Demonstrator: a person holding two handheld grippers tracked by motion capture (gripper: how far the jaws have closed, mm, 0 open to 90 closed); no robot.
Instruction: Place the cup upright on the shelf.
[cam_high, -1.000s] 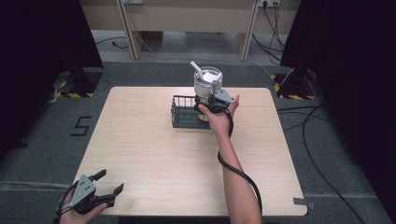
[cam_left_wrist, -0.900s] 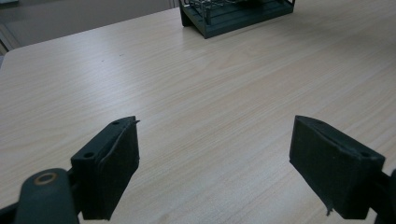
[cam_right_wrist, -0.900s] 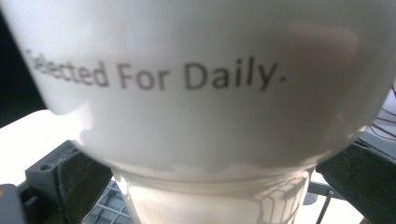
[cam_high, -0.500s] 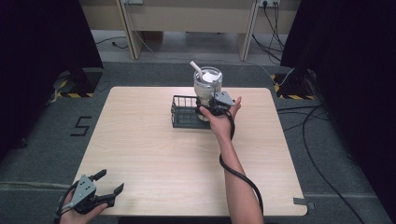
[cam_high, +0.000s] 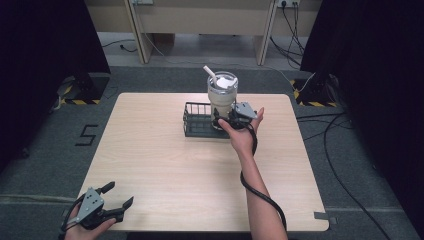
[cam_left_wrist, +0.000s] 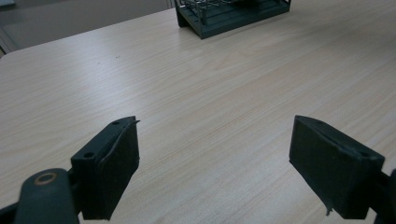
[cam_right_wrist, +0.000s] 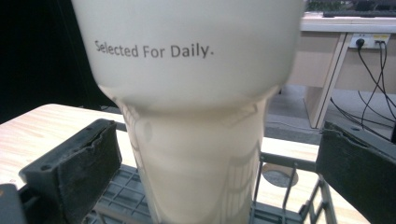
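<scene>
Grey carpet floor, dark curtains either side, cables trailing at right. Light wood desk (cam_high: 165, 165) in the middle of the high view.

Dark wire basket (cam_high: 196, 121) sits on the far half of the desk, near centre. A tall cream tumbler (cam_high: 222, 100) stands upright in the basket's right end, with a clear lid and a white straw (cam_high: 209, 73) leaning toward the left. Right gripper view: tumbler body carries the printed words "Selected For Daily."; the wide upper part narrows to a slimmer base that goes down onto the basket's grid floor.

Right claw (cam_high: 223, 120), held in the person's right hand (cam_high: 243, 135), is at the basket's right end with jaws apart, one on each side of the tumbler's narrow base. Right gripper view shows a gap between each jaw and the tumbler wall; not clamped. Cable loops around the forearm.

Left claw (cam_high: 119, 199) at the near left corner of the desk, held in the left hand (cam_high: 85, 227), jaws wide apart over bare wood, holding nothing. Well apart from the basket.
</scene>
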